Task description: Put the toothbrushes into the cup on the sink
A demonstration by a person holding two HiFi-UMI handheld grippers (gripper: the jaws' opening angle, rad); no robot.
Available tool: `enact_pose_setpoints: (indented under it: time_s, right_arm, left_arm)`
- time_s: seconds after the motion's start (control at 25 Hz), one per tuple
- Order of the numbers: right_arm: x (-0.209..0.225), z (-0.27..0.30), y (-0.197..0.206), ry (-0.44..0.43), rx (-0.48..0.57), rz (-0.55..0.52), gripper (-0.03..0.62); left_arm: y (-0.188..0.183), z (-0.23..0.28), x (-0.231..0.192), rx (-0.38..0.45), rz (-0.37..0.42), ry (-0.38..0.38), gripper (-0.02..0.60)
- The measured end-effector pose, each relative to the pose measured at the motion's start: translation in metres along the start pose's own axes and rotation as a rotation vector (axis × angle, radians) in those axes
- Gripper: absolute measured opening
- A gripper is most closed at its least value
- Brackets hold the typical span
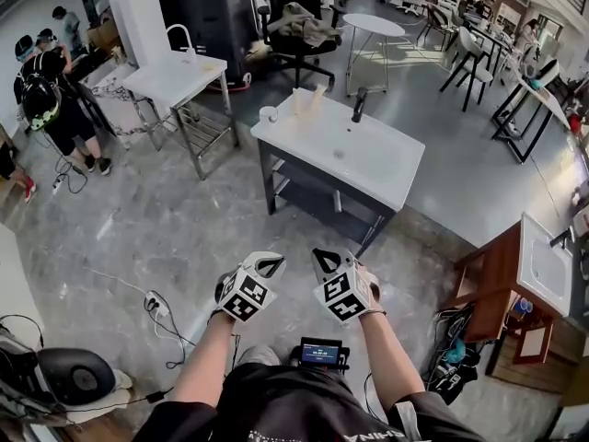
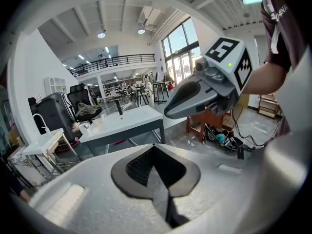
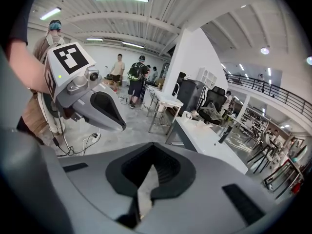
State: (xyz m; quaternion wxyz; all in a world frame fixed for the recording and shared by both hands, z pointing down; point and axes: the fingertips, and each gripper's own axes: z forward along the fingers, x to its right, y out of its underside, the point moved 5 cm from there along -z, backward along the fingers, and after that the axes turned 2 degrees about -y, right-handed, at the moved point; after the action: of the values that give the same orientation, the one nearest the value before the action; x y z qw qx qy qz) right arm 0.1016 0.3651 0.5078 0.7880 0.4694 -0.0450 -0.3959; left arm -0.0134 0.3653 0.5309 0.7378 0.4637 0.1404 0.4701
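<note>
Toothbrushes [image 1: 308,99] sit well out of reach, so I hold both tools empty at six o'clock: the left gripper [image 1: 269,264] and right gripper [image 1: 323,260] each have their jaws pressed together on nothing, aimed at the white rectangular sink counter [image 1: 368,168] at twelve. A small white cup [image 1: 268,114] stands on its eleven o'clock corner. The pale slim shapes just beside it I take for the brushes, though they are too small to confirm.

Head view: high, steeply down. Gripper views: low, forward. All share distant sink [image 1: 386,166].
</note>
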Motion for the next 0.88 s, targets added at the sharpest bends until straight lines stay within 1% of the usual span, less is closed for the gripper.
enact_pose_setpoints:
  time_s: [0.16,0.28,0.44,0.6,0.88]
  right_arm:
    - [0.008,0.026,-0.008,-0.016,-0.011,-0.01,0.009]
    - [0.022,0.052,-0.018,-0.009,-0.019,-0.012,0.009]
    - [0.051,0.09,-0.029,0.013,-0.038,-0.005,0.009]
    - [0.079,0.132,-0.054,0.019,-0.055,-0.004,0.009]
    - [0.11,0.198,-0.089,0.032,-0.084,0.036,0.009]
  left_arm:
    - [0.009,0.013,-0.028,-0.003,-0.029,-0.005,0.005]
    - [0.015,0.027,-0.057,0.002,-0.035,0.001,0.005]
    - [0.016,0.054,-0.098,0.01,-0.027,0.021,0.005]
    - [0.012,0.079,-0.15,0.019,-0.017,0.039,0.005]
    - [0.012,0.106,-0.235,0.028,0.01,0.081,0.005]
